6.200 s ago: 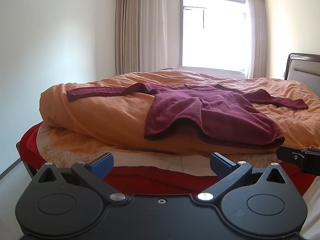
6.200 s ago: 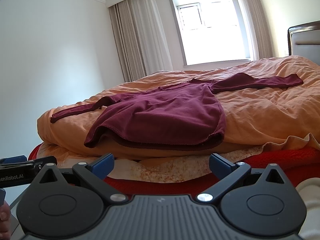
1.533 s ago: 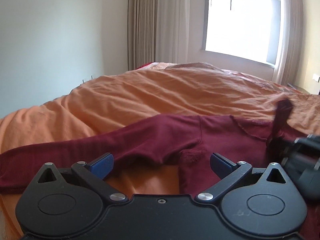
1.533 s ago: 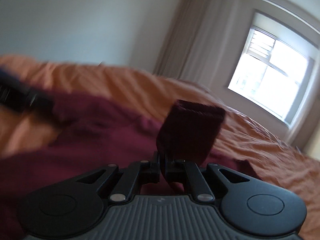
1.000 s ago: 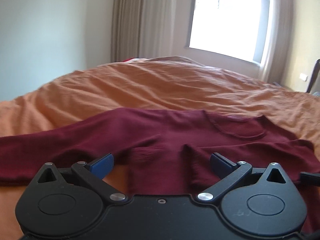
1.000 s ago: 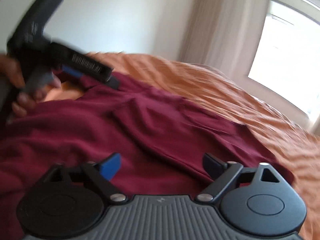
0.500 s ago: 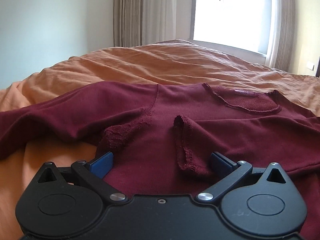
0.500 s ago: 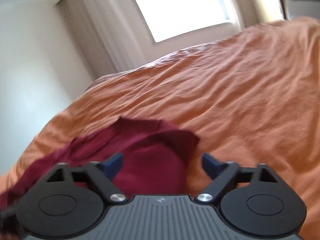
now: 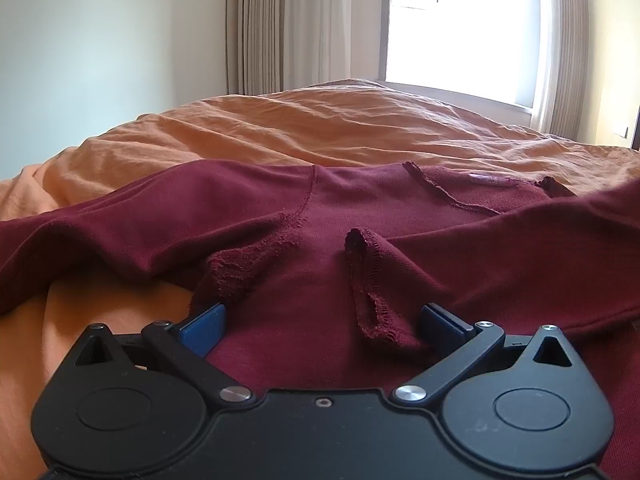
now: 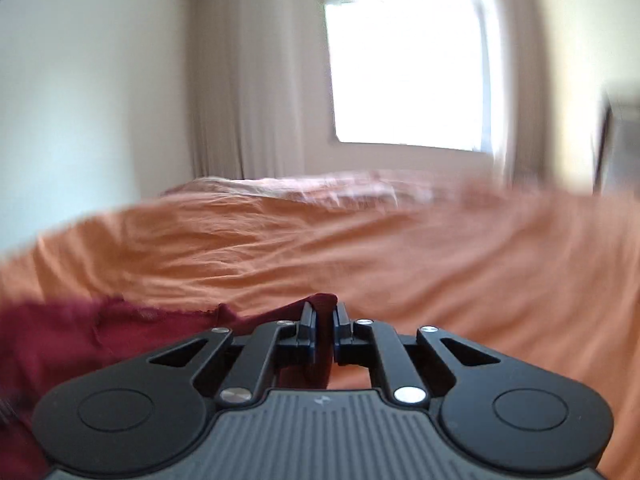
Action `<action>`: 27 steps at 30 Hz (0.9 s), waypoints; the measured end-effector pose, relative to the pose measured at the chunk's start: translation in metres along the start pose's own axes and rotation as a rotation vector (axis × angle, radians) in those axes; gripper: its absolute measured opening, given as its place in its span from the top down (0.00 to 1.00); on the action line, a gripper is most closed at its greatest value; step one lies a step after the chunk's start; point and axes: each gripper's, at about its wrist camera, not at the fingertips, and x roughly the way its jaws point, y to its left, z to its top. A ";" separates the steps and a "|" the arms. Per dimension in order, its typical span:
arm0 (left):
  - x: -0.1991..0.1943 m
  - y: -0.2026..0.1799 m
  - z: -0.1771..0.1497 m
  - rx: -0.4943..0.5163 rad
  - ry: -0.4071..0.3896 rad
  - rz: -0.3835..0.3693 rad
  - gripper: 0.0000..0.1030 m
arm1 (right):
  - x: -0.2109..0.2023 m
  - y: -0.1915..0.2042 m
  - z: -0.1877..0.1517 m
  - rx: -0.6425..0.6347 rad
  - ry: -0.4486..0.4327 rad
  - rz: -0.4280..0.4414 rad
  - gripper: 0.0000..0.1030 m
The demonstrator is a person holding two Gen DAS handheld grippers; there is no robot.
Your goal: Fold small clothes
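Maroon knit fills the near ground of our left wrist view, where our left gripper (image 9: 322,326) hangs low over the sweater (image 9: 304,216) with its blue-padded fingers (image 9: 202,324) spread wide apart, gripping nothing; a frayed underarm seam sits just beyond the left pad and a folded cuff (image 9: 374,280) of the sleeve laid across the sweater's body lies just inside the right pad. In our blurred right wrist view, our right gripper (image 10: 324,326) has its fingers (image 10: 306,324) clenched on a fold of the same sweater (image 10: 72,332), a tuft of maroon cloth sticking up between the tips, with the rest of the garment trailing off to the left of them. The sweater lies spread on the orange duvet (image 9: 360,128) of the bed, neckline and small label on its far side. Beyond the sweater the rumpled duvet runs on to pale curtains (image 9: 288,24) and a bright window (image 9: 460,28) behind the bed.
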 end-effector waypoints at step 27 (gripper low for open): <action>0.000 0.000 0.000 -0.001 0.000 0.000 0.00 | -0.093 0.047 -0.113 -0.259 -0.008 -0.125 0.01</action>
